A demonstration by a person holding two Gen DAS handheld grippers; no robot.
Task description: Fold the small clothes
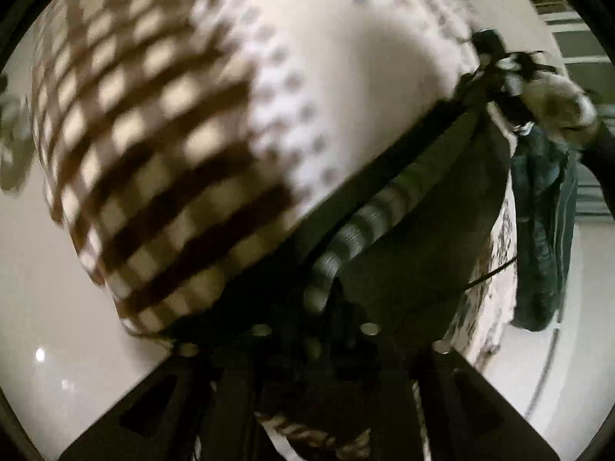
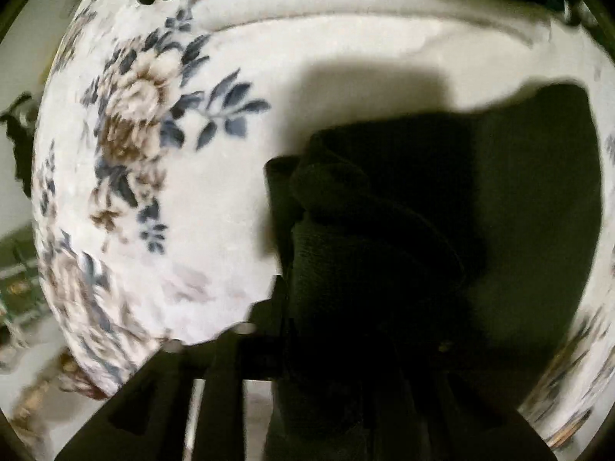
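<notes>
Now a dark garment is spanning from my left tongs to my right tongs; pinching or spread, I cannot tell.

Dark garment on floral bedsheet

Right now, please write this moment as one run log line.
task: folding clothes | left tongs: near checked cloth | right tongs: dark garment between them | grip: unclear
</notes>
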